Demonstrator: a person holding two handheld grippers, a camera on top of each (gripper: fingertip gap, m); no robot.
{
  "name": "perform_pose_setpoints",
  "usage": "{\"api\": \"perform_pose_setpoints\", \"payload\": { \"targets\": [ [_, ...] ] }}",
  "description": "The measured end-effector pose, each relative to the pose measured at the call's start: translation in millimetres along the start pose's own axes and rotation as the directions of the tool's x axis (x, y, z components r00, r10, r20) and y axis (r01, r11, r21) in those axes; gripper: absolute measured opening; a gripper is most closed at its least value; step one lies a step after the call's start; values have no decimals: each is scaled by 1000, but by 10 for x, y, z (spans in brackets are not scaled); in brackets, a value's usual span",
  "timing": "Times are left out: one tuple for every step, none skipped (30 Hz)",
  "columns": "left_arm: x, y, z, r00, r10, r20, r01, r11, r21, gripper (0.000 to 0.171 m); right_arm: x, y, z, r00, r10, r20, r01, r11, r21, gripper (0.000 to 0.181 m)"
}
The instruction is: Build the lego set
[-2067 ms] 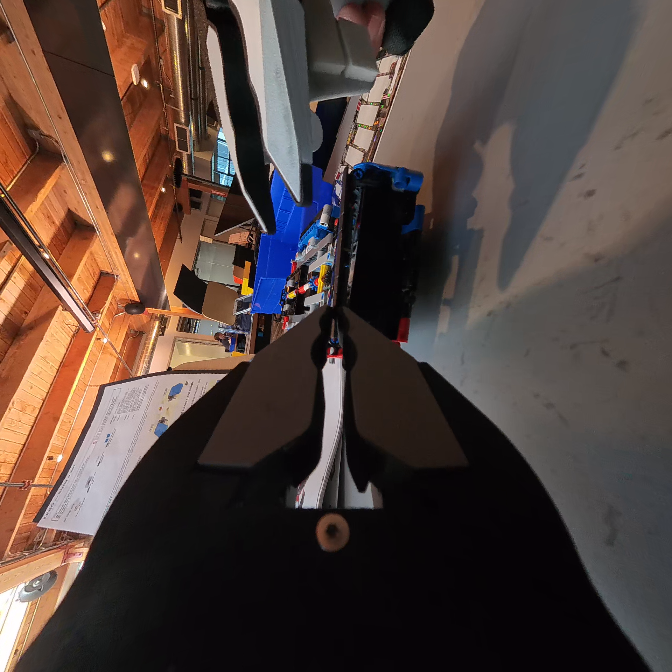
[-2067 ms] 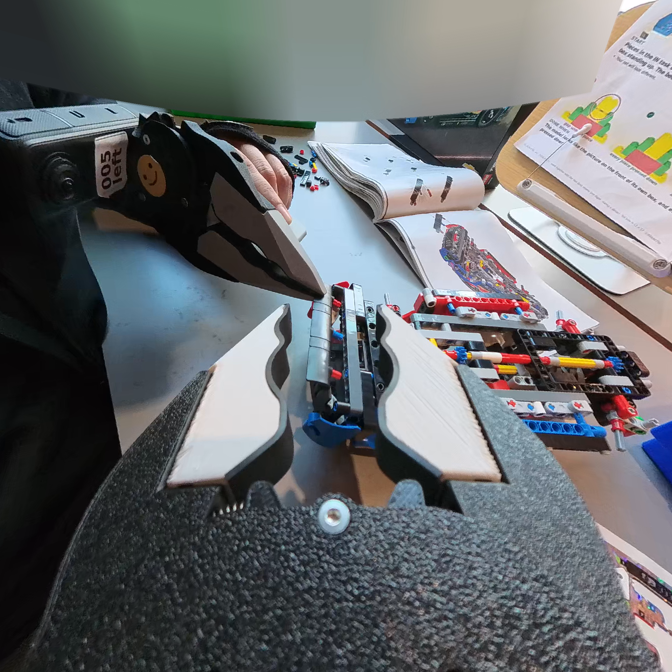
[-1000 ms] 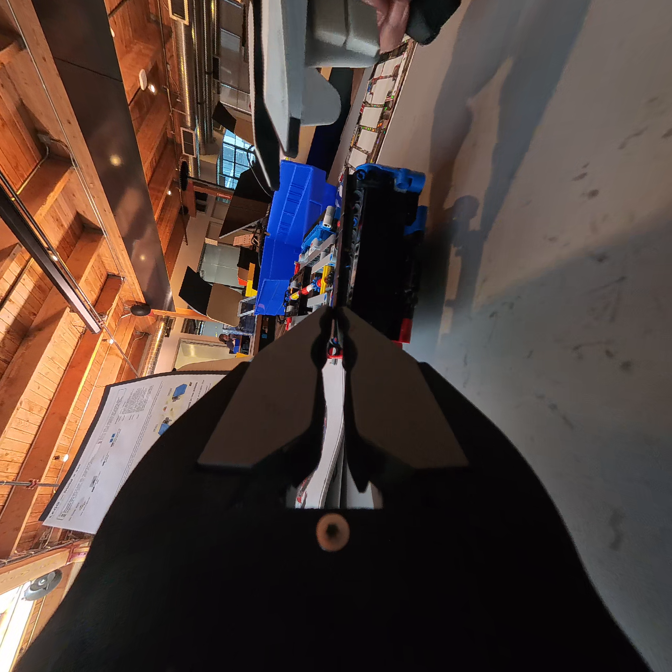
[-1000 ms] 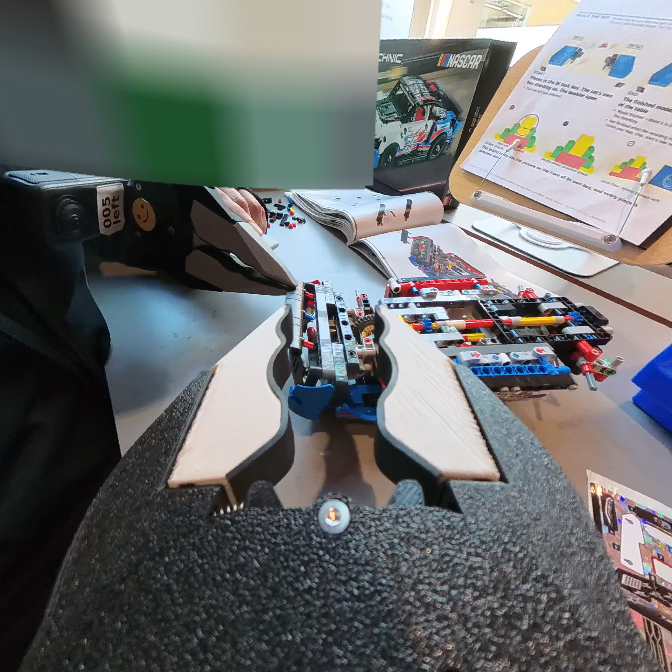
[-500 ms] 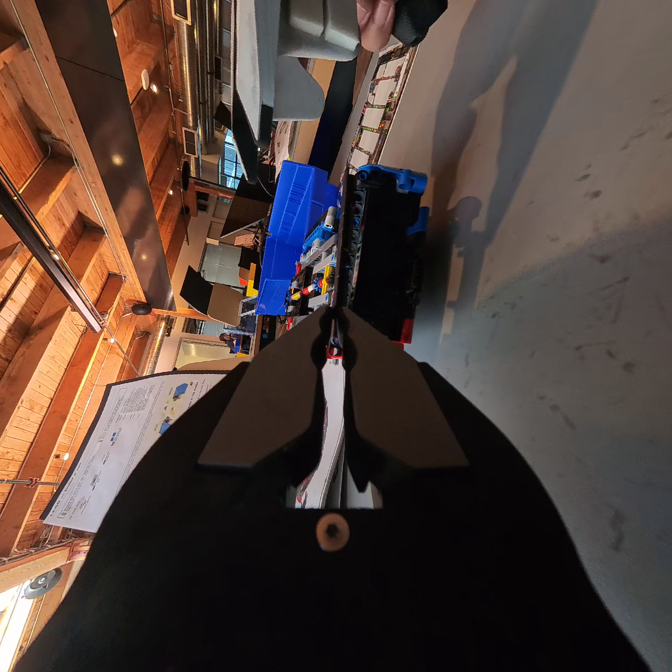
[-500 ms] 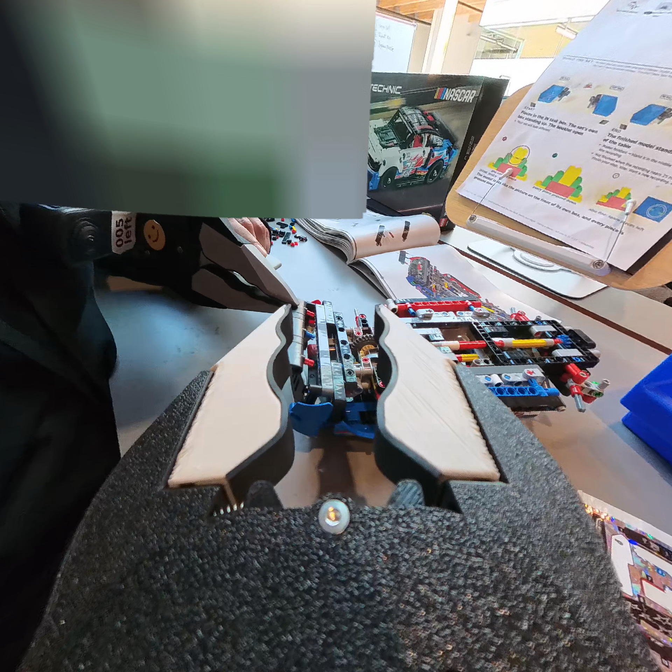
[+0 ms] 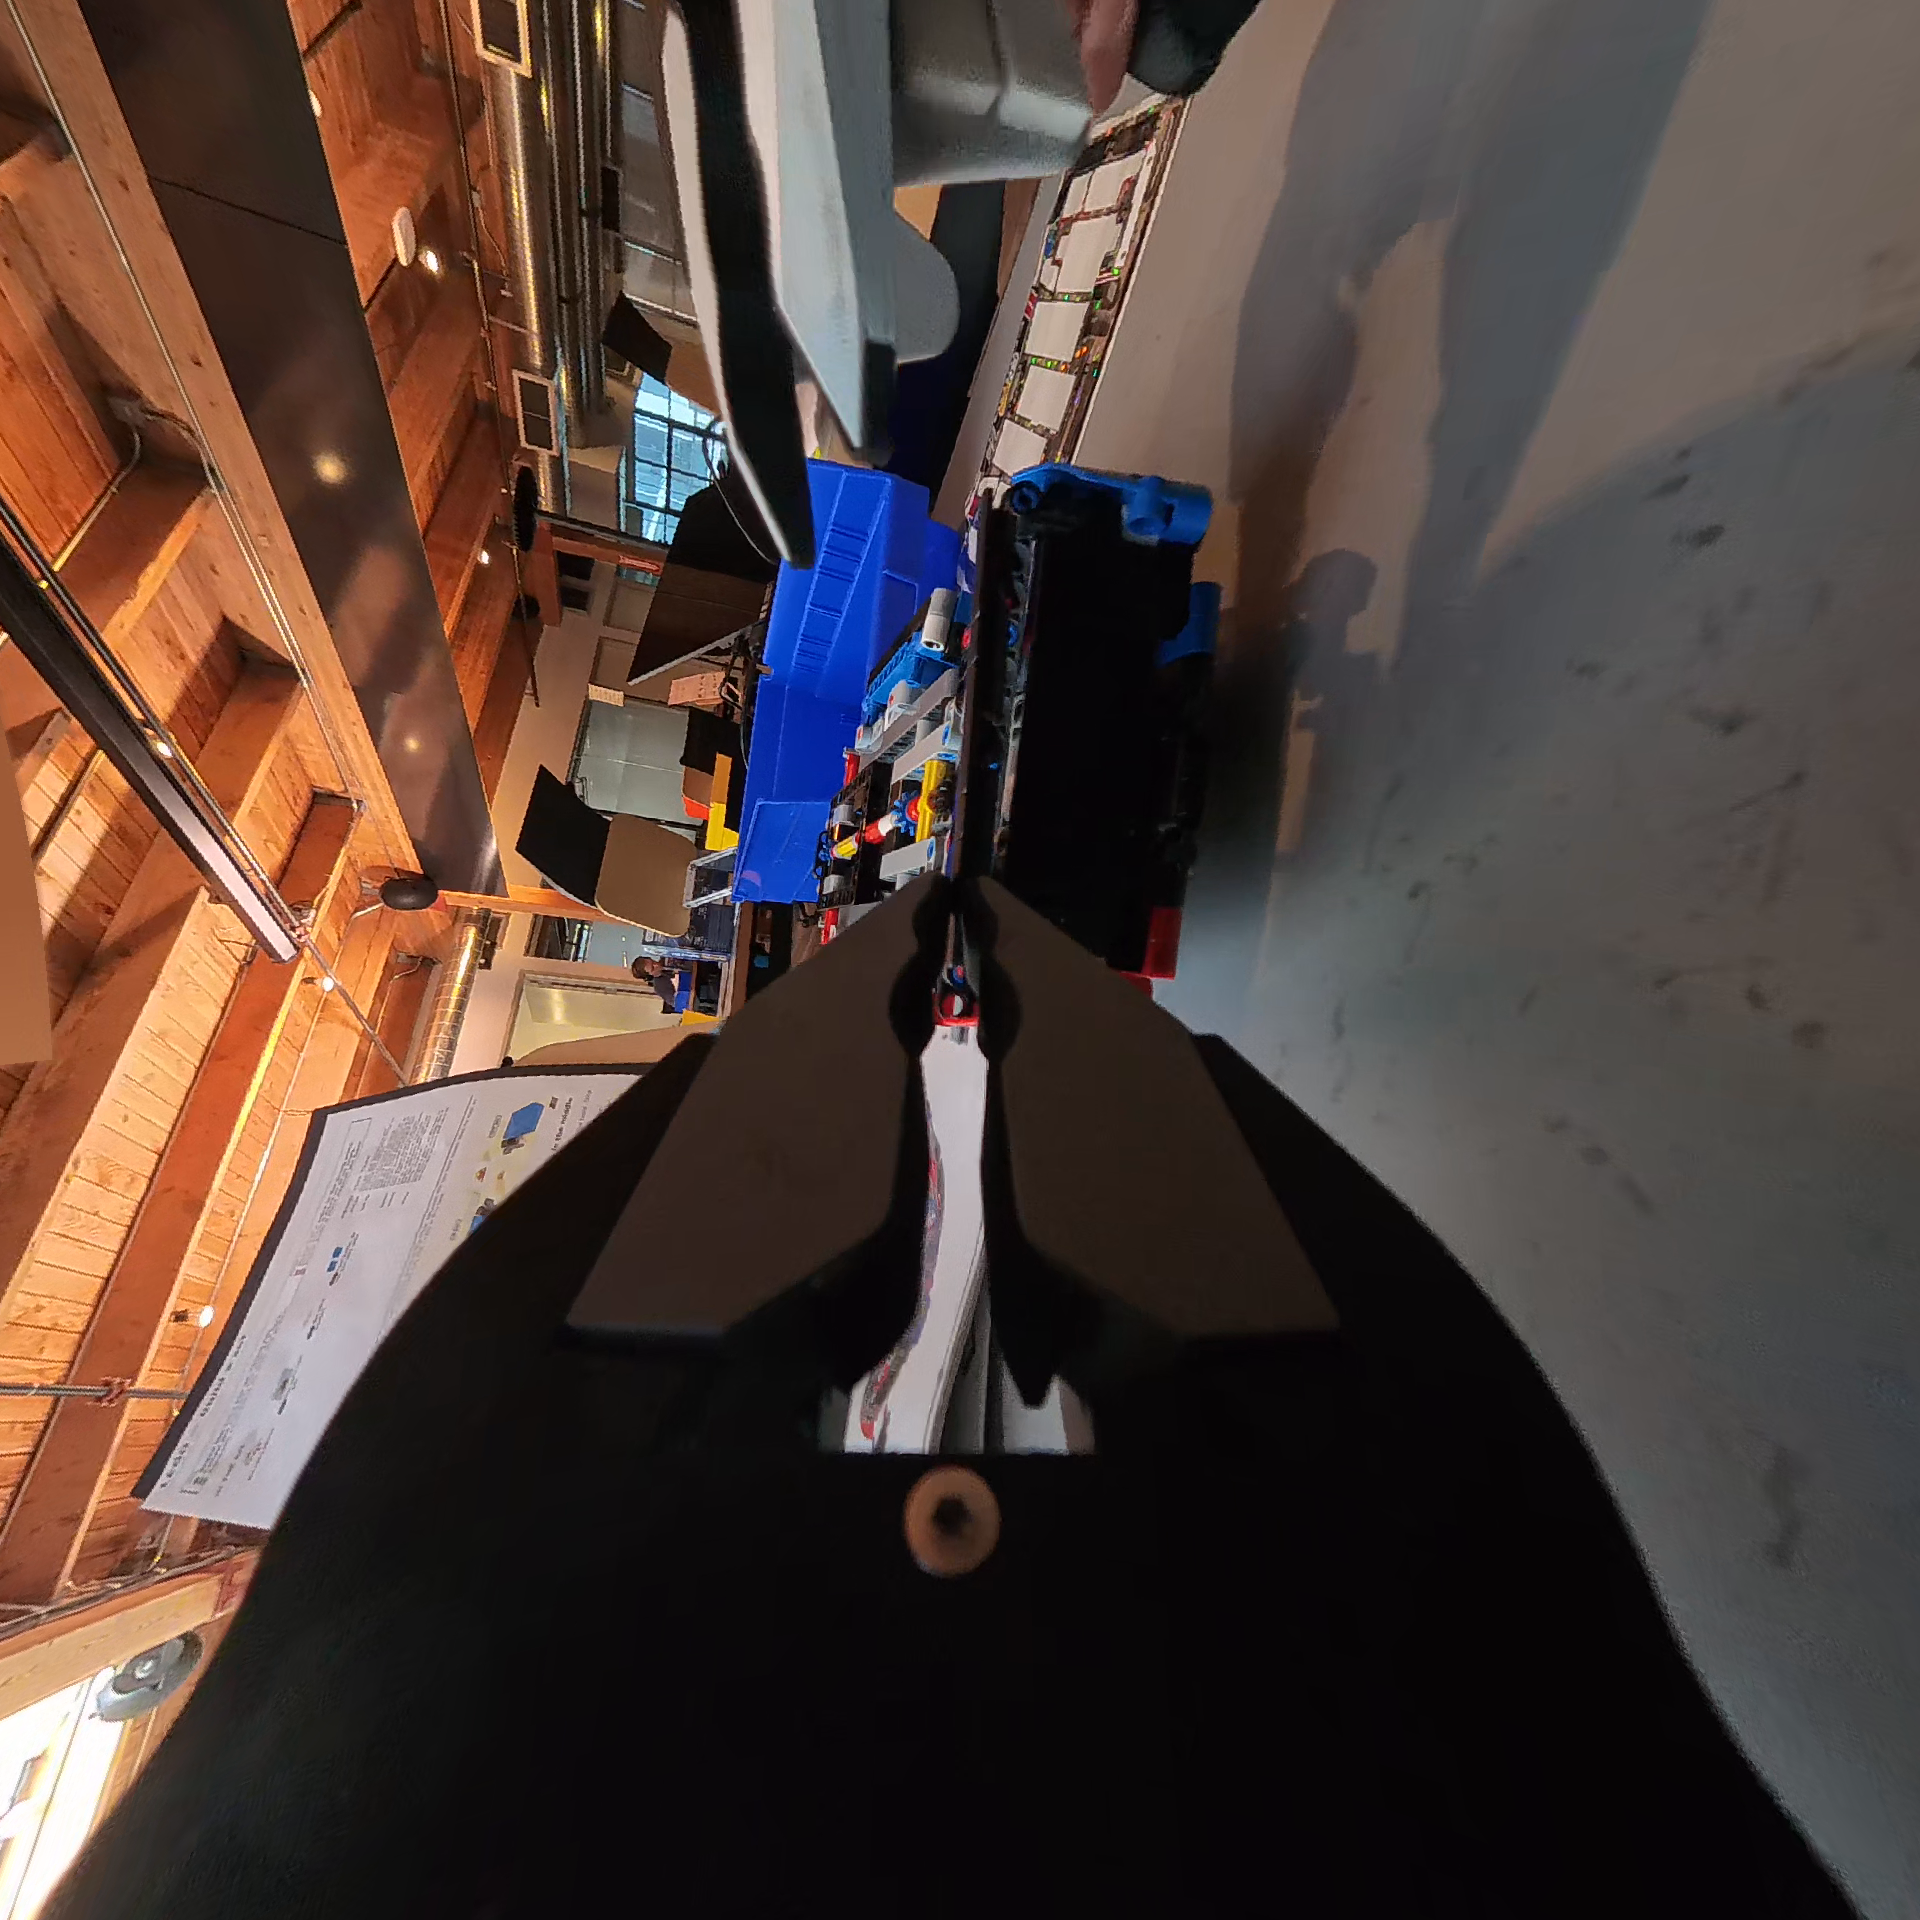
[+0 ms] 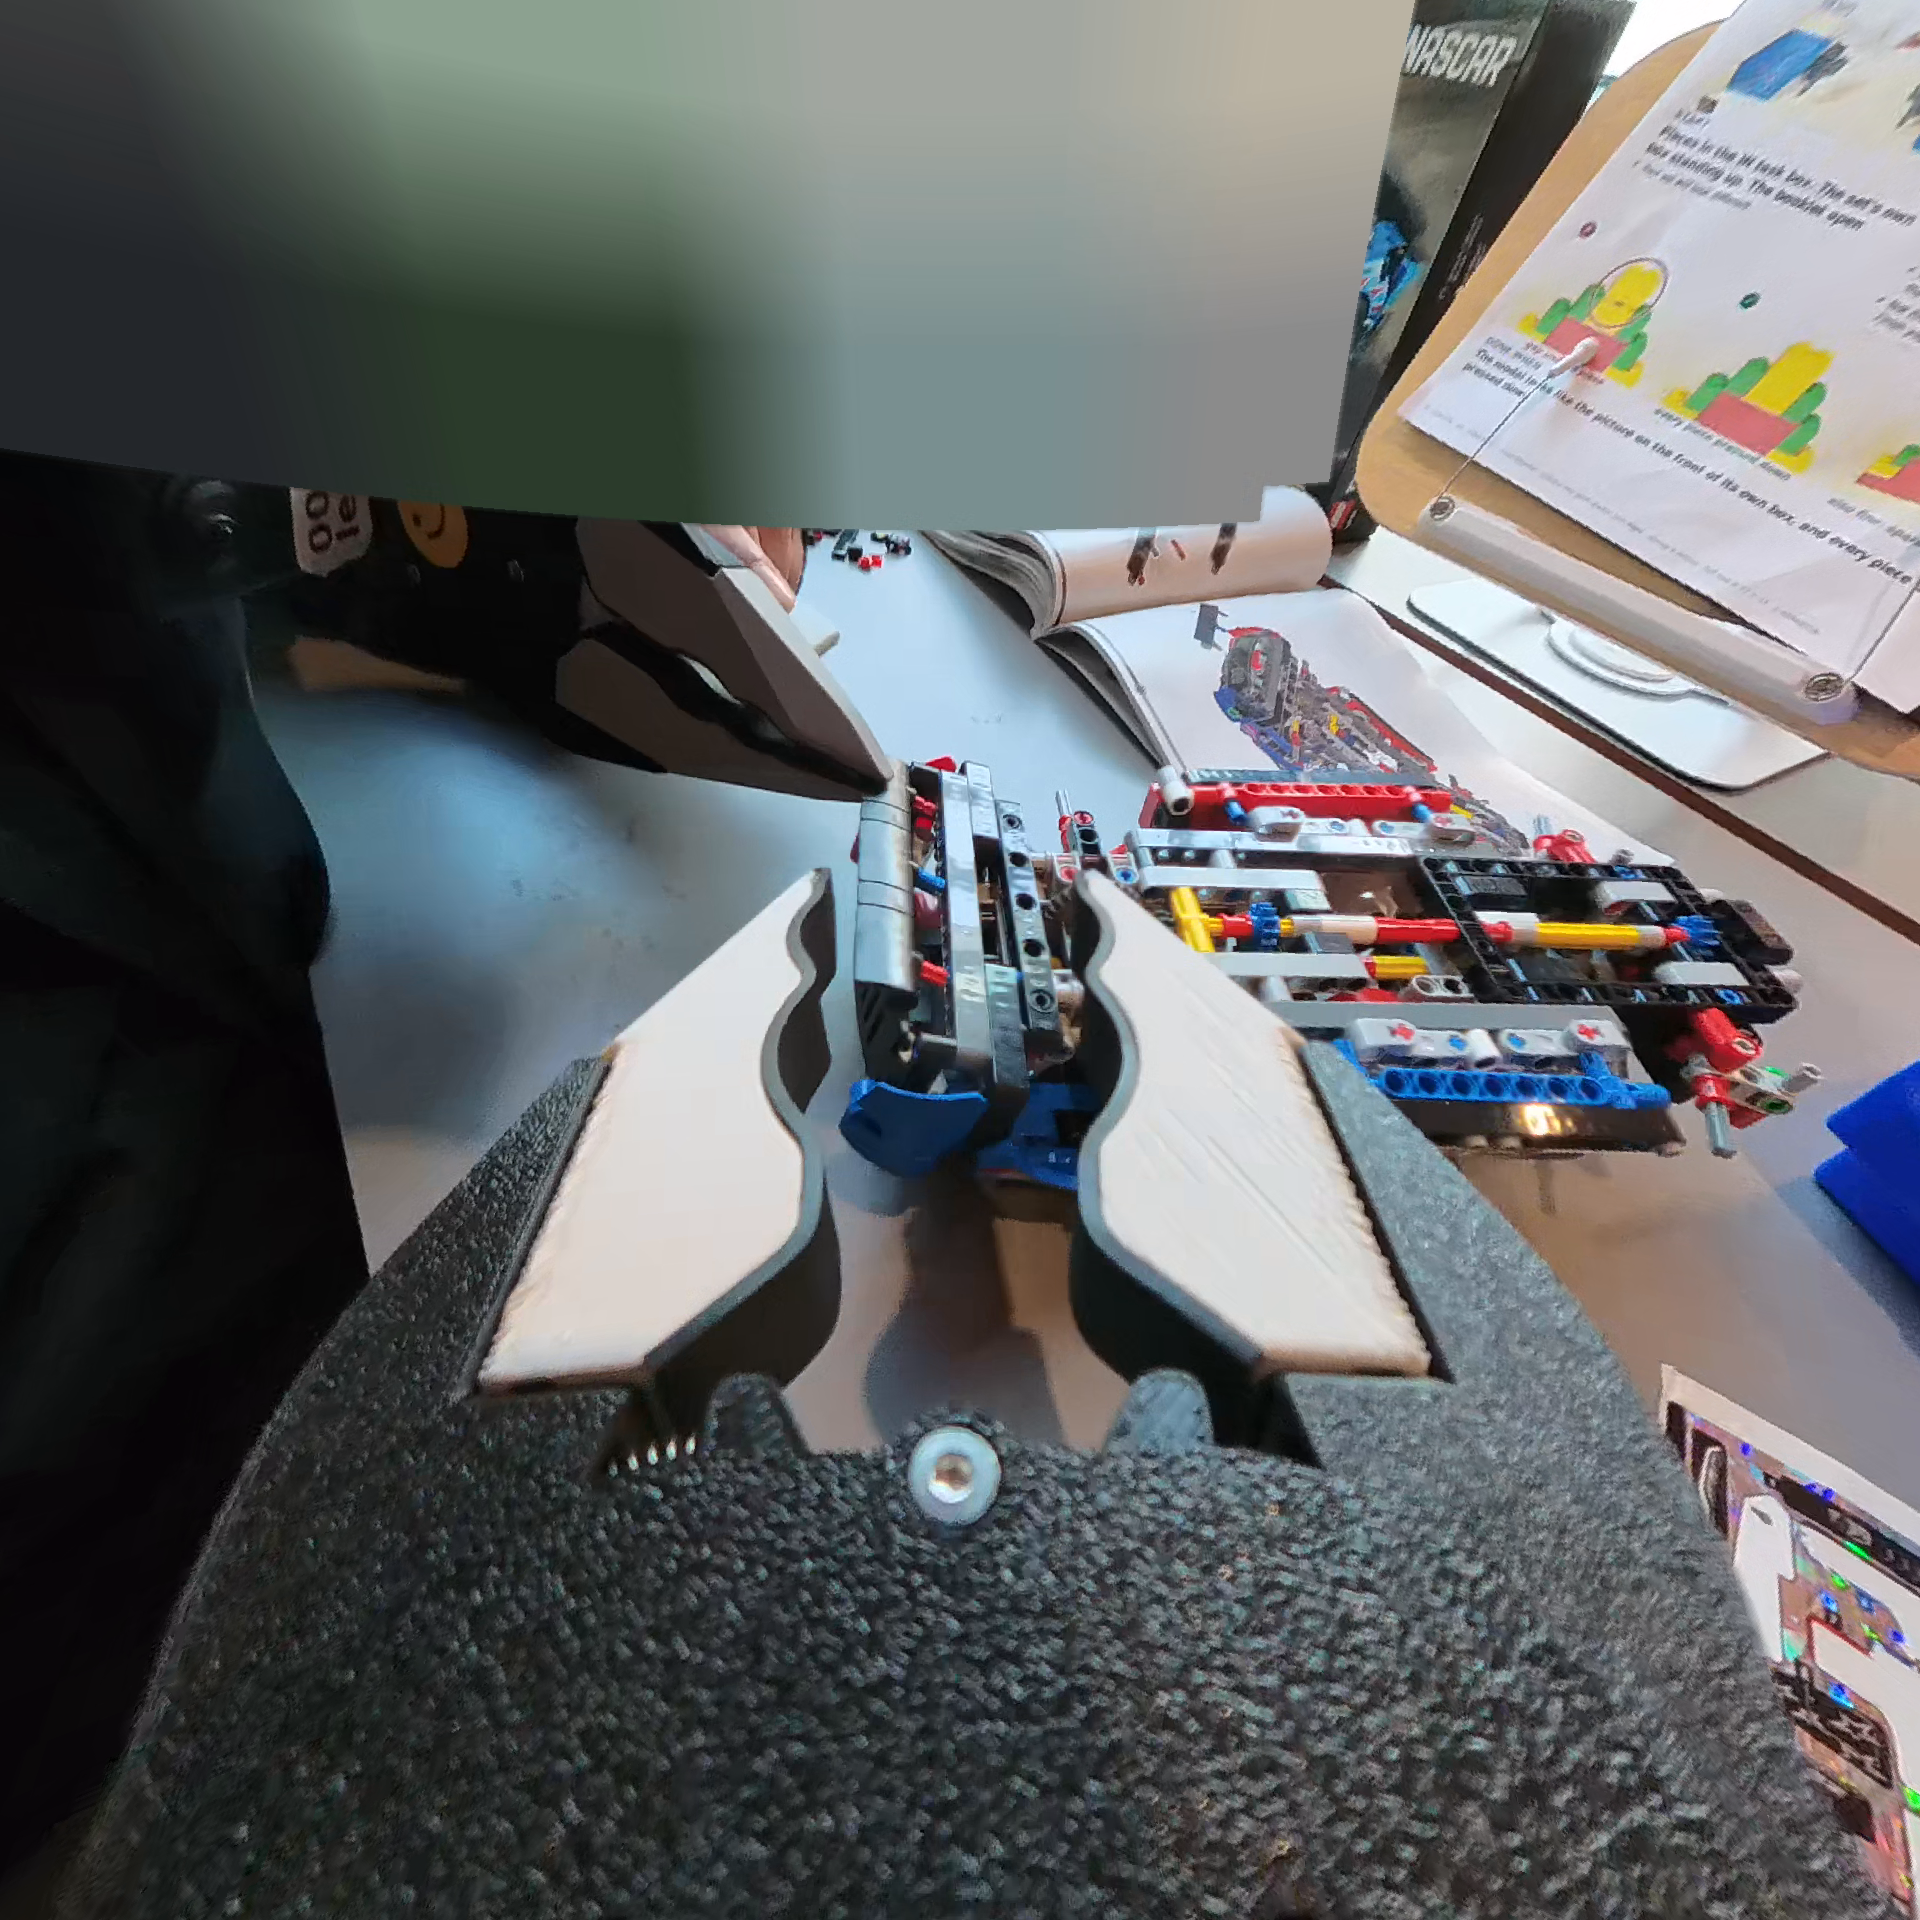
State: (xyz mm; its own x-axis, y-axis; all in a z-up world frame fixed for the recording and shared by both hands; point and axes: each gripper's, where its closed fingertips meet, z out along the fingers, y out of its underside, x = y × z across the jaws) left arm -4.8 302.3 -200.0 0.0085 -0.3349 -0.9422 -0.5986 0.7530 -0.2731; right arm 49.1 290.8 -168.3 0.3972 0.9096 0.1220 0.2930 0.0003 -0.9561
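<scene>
Printed lettering stands on the black set box (image 8: 1455, 156) and the instruction sheet (image 8: 1704, 312) beyond the right fingers (image 8: 1195, 1122); a white sticker (image 8: 330, 530) marks the left gripper (image 8: 878, 779).

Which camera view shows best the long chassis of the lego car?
The right wrist view: the chassis lies there seen from above, with its red, yellow and blue parts clear. In the left wrist view the upright end section hides most of it; only a narrow strip shows beyond the left tongs.
</scene>
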Motion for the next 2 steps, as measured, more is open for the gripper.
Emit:
{"api": "perform_pose_setpoints", "payload": {
  "targets": [
    [-1,1,1,1000,7,0,-7,1000,0,0,-10,12,19,1000,-9,-4,9,1000,-13,45],
    [-5,2,3,1000,16,3,-16,1000,2,0,-21,25,40,1000,-14,-4,14,1000,-26,45]
  ]
}}
